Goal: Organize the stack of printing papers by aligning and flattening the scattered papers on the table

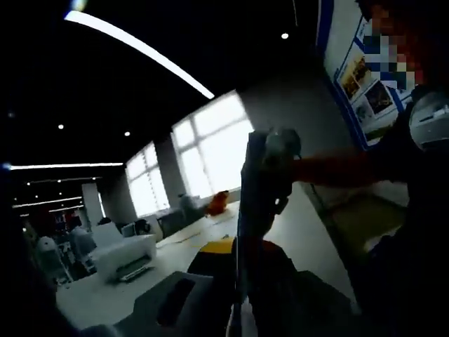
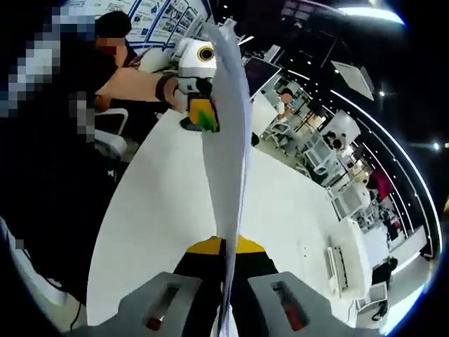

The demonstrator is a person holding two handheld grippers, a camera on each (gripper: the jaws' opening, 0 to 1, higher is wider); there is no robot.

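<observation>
1. The stack of papers point(image 2: 228, 140) is seen edge-on in the right gripper view, lifted off the bench point(image 2: 161, 203) and running from 6 o'clock up toward 12 o'clock as a thin white sheaf that bows slightly.
2. The stack is judged light, limp and slippery between sheets; it is best held near opposite edges so that sagging and fanning are kept down while the edges are tapped level.
3. The near edge is pinched by the right tool point(image 2: 226, 298), whose jaws are pressed together on the paper.
4. The far edge is held by the left tool point(image 2: 200, 105) at 12 o'clock, carried by a person's hand.
5. In the left gripper view the same sheaf point(image 1: 252, 210) is seen dimly, rising from 6 o'clock between that tool's jaws, which appear closed on it.
6. A white printer point(image 1: 126, 256) stands on the bench at 8 o'clock.
</observation>
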